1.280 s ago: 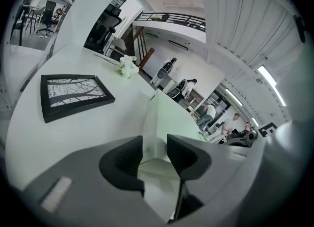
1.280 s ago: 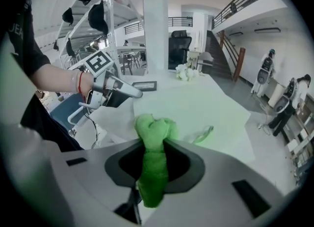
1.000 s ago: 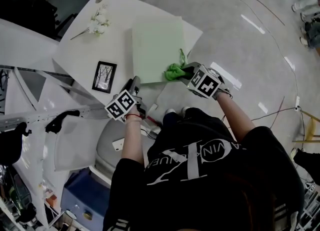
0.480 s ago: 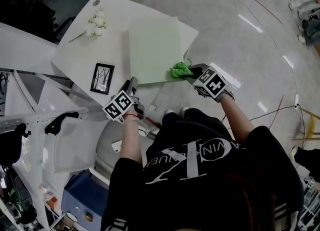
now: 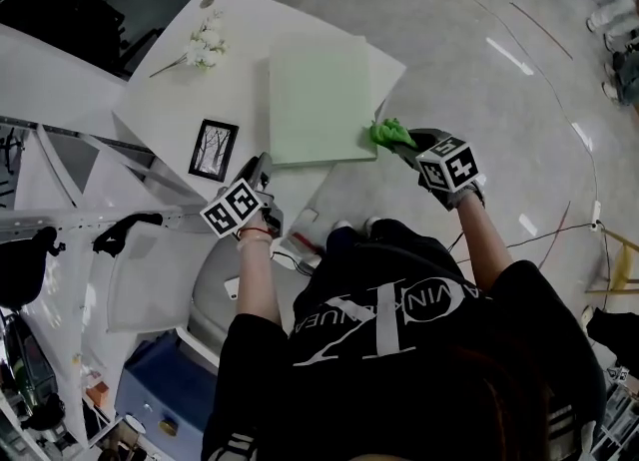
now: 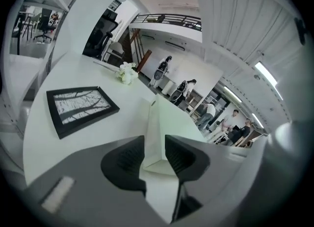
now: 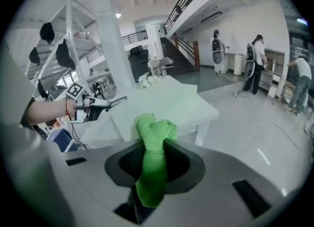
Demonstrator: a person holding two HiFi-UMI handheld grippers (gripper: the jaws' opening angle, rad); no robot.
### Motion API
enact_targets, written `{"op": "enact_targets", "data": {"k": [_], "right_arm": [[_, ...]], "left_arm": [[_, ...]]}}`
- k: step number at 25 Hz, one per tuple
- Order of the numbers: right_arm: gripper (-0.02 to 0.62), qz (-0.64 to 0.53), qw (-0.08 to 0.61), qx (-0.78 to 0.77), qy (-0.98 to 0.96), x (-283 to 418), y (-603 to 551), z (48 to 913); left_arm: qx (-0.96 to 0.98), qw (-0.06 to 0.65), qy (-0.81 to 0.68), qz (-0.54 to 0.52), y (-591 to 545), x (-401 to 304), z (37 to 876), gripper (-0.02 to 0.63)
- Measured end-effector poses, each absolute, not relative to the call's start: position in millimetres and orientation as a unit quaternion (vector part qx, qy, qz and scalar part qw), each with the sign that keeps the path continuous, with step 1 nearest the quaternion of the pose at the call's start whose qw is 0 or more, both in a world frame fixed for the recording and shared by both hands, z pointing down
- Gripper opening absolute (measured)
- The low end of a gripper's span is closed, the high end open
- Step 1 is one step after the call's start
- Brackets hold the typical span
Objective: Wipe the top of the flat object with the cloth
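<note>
While the right hand-held gripper (image 5: 403, 140) clamps a bunched green cloth (image 5: 391, 133) between its jaws, the cloth sits at the middle right of the head view, just beside the right edge of the pale green board (image 5: 319, 100), near its lower right corner. The board lies flat on the white desk (image 5: 165, 100). At the board's lower left corner, the left hand-held gripper (image 5: 264, 164) has just been closing its jaws, now narrow with the corner pinched between the pads. A black picture frame (image 5: 212, 150) lies left of the board, white flowers (image 5: 205, 47) toward the upper left
</note>
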State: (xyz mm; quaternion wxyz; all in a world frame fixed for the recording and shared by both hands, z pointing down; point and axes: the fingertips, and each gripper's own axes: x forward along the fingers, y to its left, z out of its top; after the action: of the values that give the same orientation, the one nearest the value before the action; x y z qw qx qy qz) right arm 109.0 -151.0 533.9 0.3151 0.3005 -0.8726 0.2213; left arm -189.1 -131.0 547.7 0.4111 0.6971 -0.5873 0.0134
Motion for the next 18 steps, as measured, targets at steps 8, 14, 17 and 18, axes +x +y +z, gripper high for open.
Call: {"op": "enact_targets", "data": {"k": [8,14,17,18], "right_arm": [[0.081,0.185,0.264,0.327,-0.888,105,-173,503],[0.081,0.145,0.229,0.329,-0.905,87,-185,475],[0.081,0.129,0.213,0.331,-0.910,82,-190,461],[0.081,0.124,0.208,0.331,-0.912,81,-192,456]], "left_arm": [[0.705,0.330,-0.628,-0.004,-133,-212,513,0.012],[0.730,0.251,-0.636,-0.007,-140,-217,478,0.011],[0.740,0.208,-0.640,0.003,-142,-217,460,0.011],[0.741,0.196,-0.642,0.006,-143,-218,454,0.011]]}}
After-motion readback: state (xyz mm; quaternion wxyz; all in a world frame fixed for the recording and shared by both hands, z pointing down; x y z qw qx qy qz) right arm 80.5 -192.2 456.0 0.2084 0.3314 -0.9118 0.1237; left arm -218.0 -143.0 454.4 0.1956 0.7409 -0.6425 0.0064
